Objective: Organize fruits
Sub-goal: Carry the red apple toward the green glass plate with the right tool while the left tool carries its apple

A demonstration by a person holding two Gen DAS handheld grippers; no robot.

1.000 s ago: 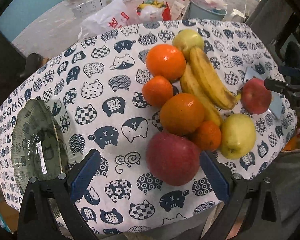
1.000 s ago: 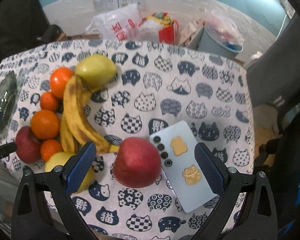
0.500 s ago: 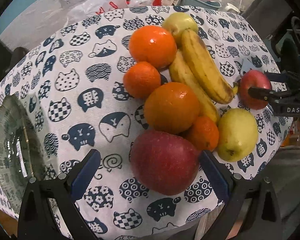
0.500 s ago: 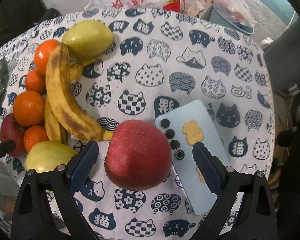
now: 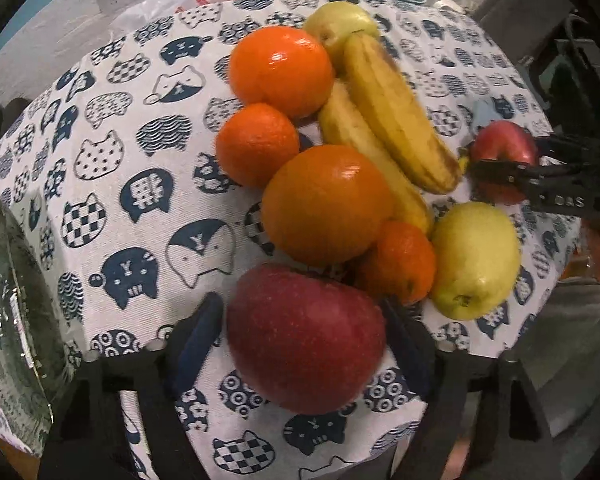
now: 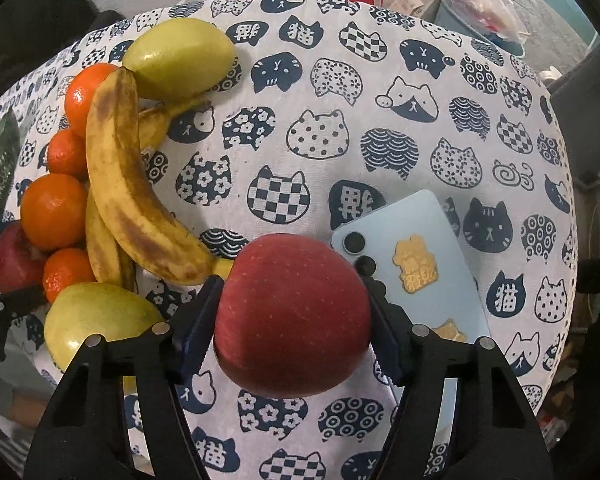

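Yellow bananas (image 6: pixel 128 196) lie lengthwise, stems toward the red apple (image 6: pixel 292 316).

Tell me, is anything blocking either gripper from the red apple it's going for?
Nothing visible. The left gripper brackets one red apple, and the right gripper brackets the other apple; both have just been closing.

Apples (image 6: pixel 292 320), oranges (image 5: pixel 326 204), bananas (image 5: pixel 396 112), pears (image 5: pixel 476 260) clustered on cloth

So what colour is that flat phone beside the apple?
Light blue phone with gold stickers; right wrist view.
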